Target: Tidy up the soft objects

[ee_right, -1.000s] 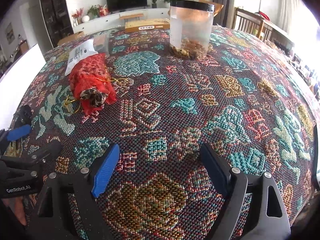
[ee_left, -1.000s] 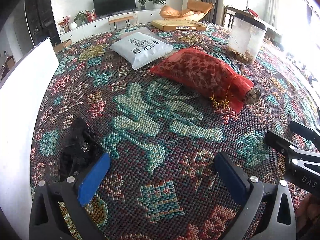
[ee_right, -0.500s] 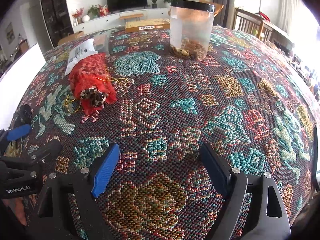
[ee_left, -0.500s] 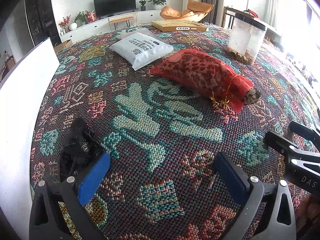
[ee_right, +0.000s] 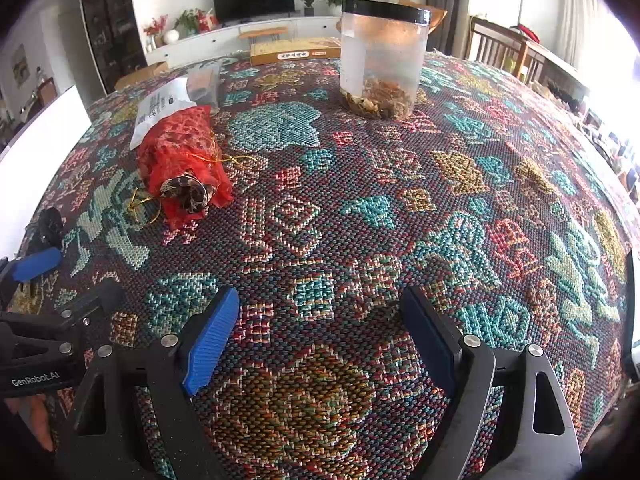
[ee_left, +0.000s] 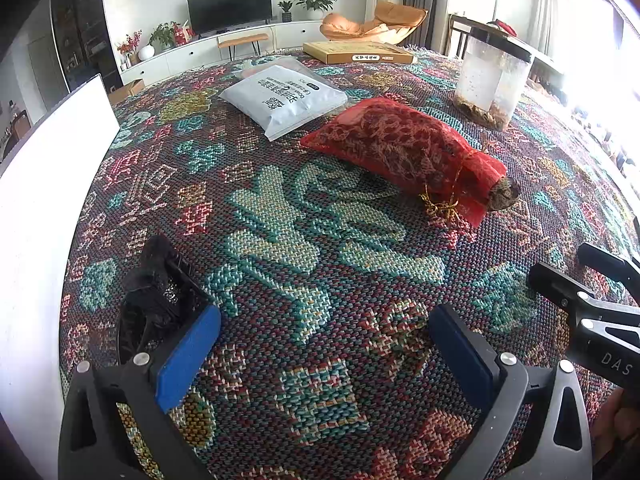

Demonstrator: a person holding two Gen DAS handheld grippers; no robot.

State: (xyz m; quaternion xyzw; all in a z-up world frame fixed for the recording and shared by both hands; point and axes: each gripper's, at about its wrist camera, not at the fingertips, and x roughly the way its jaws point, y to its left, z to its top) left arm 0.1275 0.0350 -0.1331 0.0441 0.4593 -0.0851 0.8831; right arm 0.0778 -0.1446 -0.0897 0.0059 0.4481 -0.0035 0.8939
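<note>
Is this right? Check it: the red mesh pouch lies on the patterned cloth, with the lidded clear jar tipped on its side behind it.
Not quite. The clear jar stands upright, black lid on top, as the right wrist view shows. The red mesh pouch does lie on the patterned cloth.

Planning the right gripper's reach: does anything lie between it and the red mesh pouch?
Nothing visible does. Only bare patterned cloth lies between the open right gripper and the red mesh pouch; the clear jar stands off to the side.

The left claw [ee_right: 38, 344] reads "GenRobot.AI"; the right claw [ee_left: 600, 320] "DAS".
</note>
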